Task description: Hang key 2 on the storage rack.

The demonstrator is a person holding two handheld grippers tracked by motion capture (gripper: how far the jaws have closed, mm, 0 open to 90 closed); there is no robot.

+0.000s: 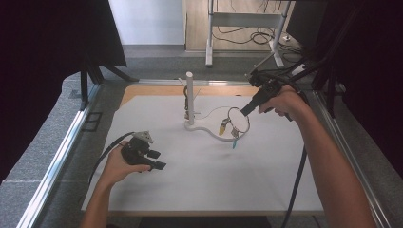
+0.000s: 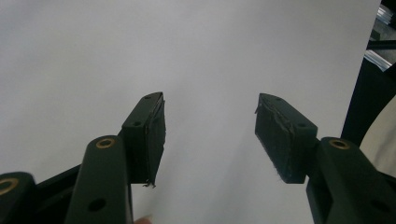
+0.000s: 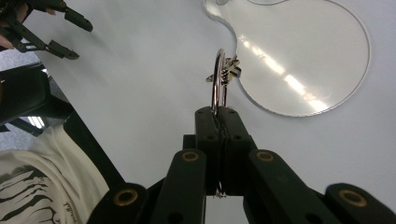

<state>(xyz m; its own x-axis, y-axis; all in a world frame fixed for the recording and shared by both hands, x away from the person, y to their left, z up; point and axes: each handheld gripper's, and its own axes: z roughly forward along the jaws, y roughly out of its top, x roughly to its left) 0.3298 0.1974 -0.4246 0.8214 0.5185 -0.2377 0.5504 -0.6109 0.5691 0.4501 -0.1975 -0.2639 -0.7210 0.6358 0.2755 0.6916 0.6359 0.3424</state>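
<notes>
Between right hand-held gripper [image 3: 219, 116] pads, metal ring [image 3: 217, 79], clamped

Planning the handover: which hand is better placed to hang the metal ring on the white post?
Right. Its tool is shut on the shiny metal ring close to the white upright post; the left tool rests open, farther away.

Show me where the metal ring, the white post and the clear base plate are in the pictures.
metal ring [image 3: 218, 79]: right gripper view, on its curved wire above the jaws.
white post [image 1: 190, 95]: high view, on the middle of its shaft.
clear base plate [image 3: 327, 56]: right gripper view, on its round glossy surface.
</notes>
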